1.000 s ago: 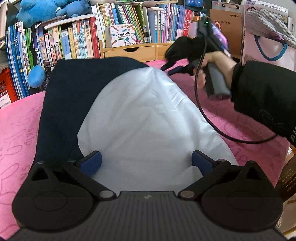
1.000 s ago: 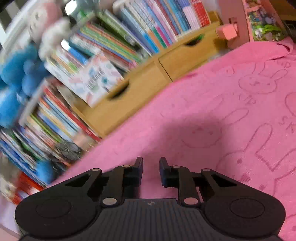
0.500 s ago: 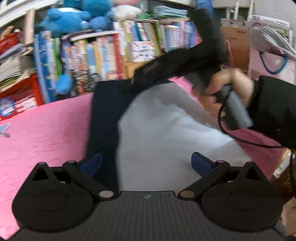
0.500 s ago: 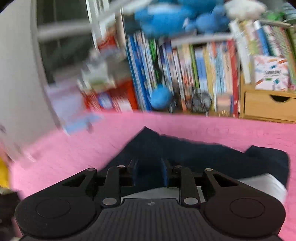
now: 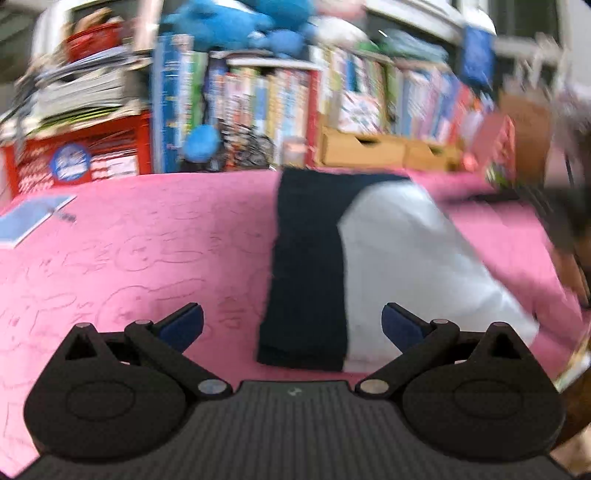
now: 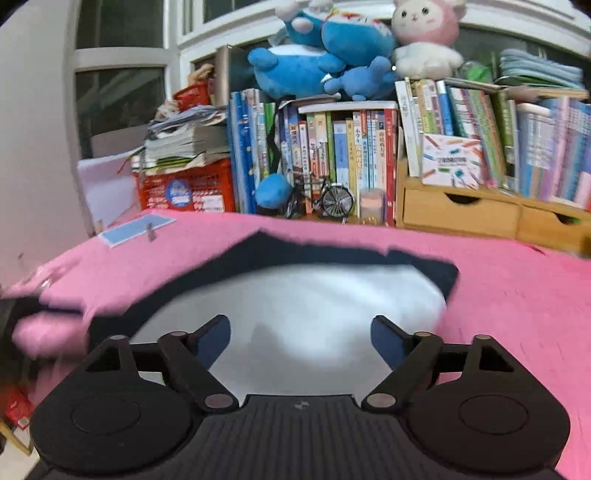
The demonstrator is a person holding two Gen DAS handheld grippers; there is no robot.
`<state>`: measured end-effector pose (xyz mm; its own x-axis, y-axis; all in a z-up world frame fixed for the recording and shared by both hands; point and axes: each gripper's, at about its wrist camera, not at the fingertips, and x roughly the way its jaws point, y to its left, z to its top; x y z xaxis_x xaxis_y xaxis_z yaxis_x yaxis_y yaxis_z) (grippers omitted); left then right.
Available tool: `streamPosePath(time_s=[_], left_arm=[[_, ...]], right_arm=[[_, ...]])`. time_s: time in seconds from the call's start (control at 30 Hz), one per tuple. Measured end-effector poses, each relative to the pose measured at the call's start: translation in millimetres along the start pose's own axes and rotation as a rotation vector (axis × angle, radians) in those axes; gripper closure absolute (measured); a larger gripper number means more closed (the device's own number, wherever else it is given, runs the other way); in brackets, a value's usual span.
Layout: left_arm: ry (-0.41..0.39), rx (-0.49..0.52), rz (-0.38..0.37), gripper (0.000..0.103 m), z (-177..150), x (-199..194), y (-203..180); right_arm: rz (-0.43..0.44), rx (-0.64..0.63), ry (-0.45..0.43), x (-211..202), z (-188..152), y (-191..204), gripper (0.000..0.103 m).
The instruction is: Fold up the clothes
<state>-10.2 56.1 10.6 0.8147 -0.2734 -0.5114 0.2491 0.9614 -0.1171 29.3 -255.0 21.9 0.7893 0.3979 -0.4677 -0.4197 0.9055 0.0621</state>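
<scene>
left wrist view: the left gripper (image 5: 291, 325) is spread wide and holds nothing; the folded navy and white garment (image 5: 369, 266) lies on the pink blanket (image 5: 129, 258) just ahead, reaching off to its right.

right wrist view: the right gripper (image 6: 300, 339) is released too, its fingers (image 6: 214, 341) hanging over the garment's white part (image 6: 314, 299).

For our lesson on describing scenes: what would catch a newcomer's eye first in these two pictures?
First, the dark navy and white folded garment lying flat on the bright pink bunny-patterned cloth, in front of both open tools. Next, the blue plush toys and a pink-and-white plush lamb piled on top of the crowded row of colourful books behind the table.
</scene>
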Motion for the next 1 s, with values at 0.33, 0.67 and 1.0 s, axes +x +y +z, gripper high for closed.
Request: streamPosePath(time_s=[0.33, 0.67, 1.0], left_arm=[[0.089, 0.038, 0.154, 0.0, -3.8, 41.7, -3.2], [0.125, 0.04, 0.026, 0.0, -14.3, 48.4, -20.9], [0.146, 0.043, 0.017, 0.0, -21.3, 26.4, -13.6]], right_arm=[[-0.1, -0.238, -0.02, -39.7, -86.2, 57.2, 0.0], [-0.366, -0.06, -0.026, -31.4, -82.6, -15.0, 0.0], [-0.258, -0.043, -0.028, -78.2, -85.4, -39.7, 0.0]])
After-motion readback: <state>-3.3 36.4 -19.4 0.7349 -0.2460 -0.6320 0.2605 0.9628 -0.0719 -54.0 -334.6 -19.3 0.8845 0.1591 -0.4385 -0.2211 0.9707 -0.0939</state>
